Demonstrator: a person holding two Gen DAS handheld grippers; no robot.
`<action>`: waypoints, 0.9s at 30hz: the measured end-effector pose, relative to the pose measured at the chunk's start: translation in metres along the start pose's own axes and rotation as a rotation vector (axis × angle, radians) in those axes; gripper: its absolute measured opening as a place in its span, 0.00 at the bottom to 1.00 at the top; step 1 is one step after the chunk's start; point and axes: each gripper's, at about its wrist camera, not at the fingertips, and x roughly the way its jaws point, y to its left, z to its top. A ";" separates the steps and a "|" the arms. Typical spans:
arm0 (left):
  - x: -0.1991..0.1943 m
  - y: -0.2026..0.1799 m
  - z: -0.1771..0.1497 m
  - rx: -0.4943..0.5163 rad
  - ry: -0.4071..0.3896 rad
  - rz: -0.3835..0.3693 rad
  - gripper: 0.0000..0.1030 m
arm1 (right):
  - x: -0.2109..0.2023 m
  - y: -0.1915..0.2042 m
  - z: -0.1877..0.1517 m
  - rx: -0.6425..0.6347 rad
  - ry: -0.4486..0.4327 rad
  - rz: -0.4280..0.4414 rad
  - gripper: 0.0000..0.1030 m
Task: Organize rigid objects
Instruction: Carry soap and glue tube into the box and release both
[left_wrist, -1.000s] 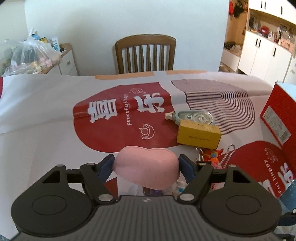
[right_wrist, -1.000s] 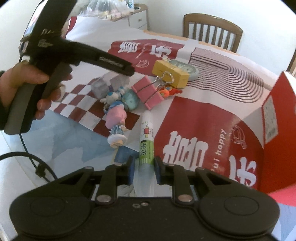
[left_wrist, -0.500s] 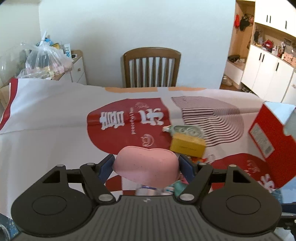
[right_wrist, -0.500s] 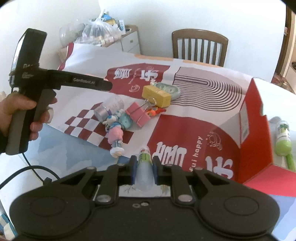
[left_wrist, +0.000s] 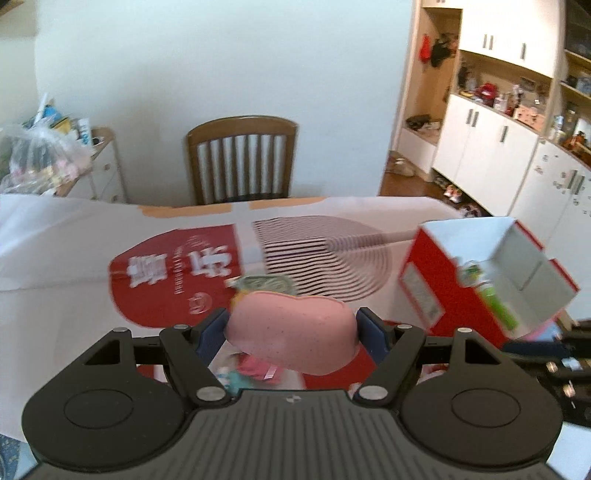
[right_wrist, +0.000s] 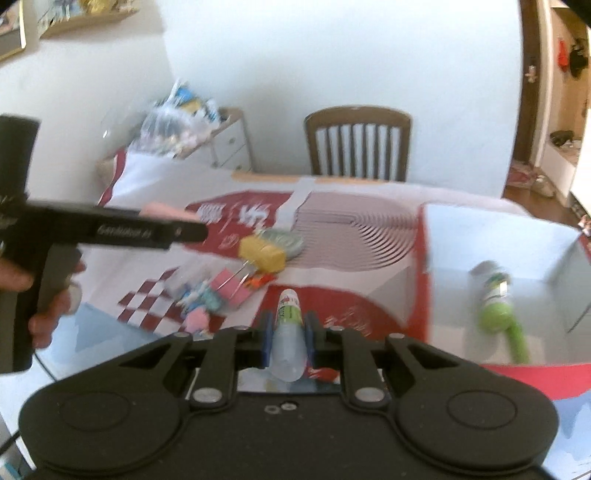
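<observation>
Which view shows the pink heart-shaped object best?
The left wrist view: the pink heart-shaped object fills the frame's centre, clamped in the left tool. The right wrist view catches only a blurred pink sliver above that tool's black body.

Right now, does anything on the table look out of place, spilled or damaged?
Nothing looks spilled or broken. A jumble of small items lies unsorted on the tablecloth, as expected mid-task. The red box already holds a green-capped bottle. Motion blur hides finer detail.

Speckled pink bowl (left_wrist: 291, 332), red-and-white box (left_wrist: 439, 291)
</observation>
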 end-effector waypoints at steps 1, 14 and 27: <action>-0.001 -0.009 0.003 0.010 -0.003 -0.009 0.73 | -0.004 -0.007 0.002 0.007 -0.011 -0.005 0.16; 0.018 -0.126 0.023 0.108 0.005 -0.089 0.73 | -0.043 -0.104 0.008 0.085 -0.122 -0.086 0.16; 0.091 -0.230 0.025 0.194 0.101 -0.110 0.73 | -0.046 -0.202 -0.009 0.118 -0.101 -0.172 0.16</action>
